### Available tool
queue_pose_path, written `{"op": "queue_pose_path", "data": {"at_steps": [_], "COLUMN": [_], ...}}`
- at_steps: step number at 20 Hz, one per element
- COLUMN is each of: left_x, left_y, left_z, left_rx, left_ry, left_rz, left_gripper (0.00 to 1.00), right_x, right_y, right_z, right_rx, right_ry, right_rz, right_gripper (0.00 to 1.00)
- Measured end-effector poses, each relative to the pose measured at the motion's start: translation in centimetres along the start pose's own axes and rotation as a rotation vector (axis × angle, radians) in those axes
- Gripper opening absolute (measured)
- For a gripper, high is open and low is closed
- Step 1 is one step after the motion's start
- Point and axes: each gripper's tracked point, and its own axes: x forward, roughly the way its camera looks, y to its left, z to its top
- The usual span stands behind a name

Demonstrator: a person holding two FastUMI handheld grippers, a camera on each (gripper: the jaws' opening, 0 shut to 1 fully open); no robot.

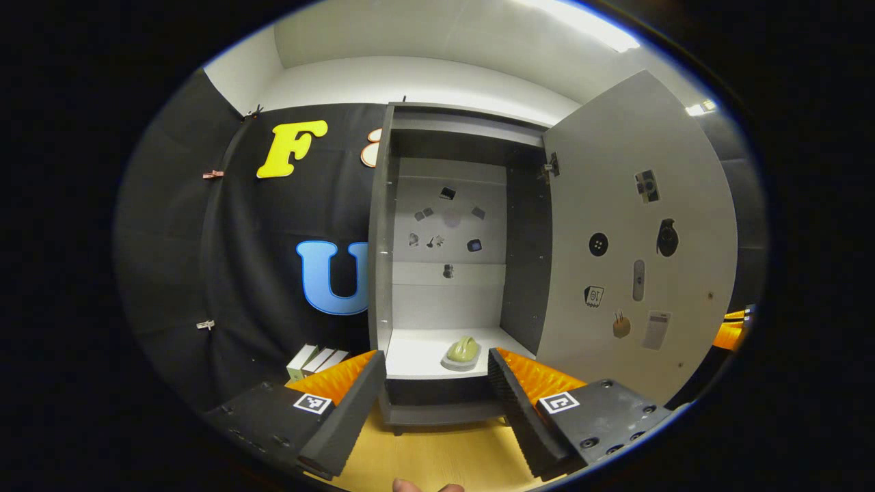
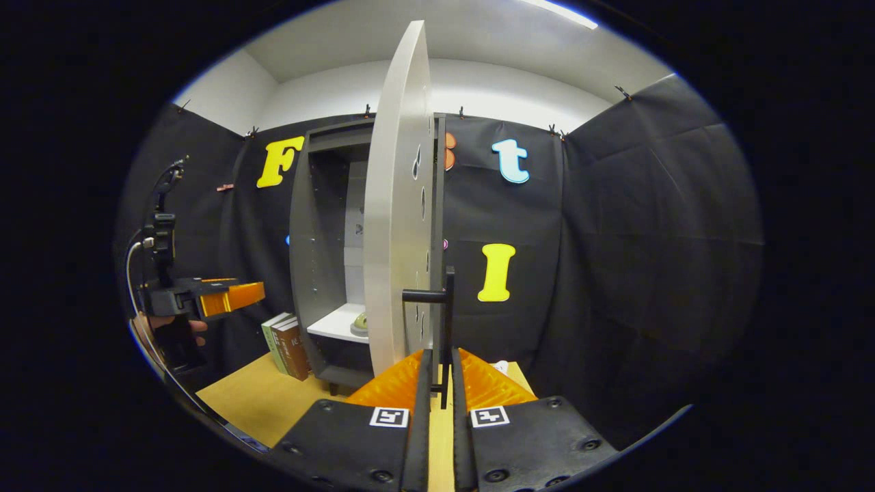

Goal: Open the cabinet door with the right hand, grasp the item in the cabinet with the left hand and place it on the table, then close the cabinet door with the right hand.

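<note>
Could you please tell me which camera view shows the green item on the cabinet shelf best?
The left gripper view: the green item sits in plain sight on the shelf, framed between the open left gripper. In the right gripper view the open cabinet door hides most of it, leaving a sliver at the door's edge.

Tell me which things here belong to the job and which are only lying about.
For the job:
- cabinet door, open, handle between the right tongs
- green item on the cabinet shelf
- left tongs, open
- table

Only lying about:
- books beside the cabinet
- stickers inside the door
</note>
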Motion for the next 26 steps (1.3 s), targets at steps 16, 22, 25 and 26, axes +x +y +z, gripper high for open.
{"op": "queue_pose_path", "data": {"at_steps": [16,22,25,26], "left_x": [13.2,22.1,25.8,27.3], "left_y": [-4.7,-6.3,-6.7,-6.5], "left_z": [-2.2,-5.1,-7.7,-8.4], "left_rx": [0.062,0.211,0.249,0.229], "left_ry": [0.131,0.269,0.36,0.388], "left_rz": [-0.133,-0.214,-0.254,-0.258], "left_gripper": [0.93,0.83,0.73,0.69], "right_x": [1.9,2.4,2.6,2.8], "right_y": [-6.2,-8.0,-9.0,-9.2], "right_z": [0.9,0.5,0.3,0.2], "right_rx": [0.012,0.008,0.023,0.028], "right_ry": [-0.095,-0.082,-0.079,-0.075], "right_rz": [-0.18,-0.204,-0.227,-0.236], "right_gripper": [0.97,0.94,0.97,0.94]}}
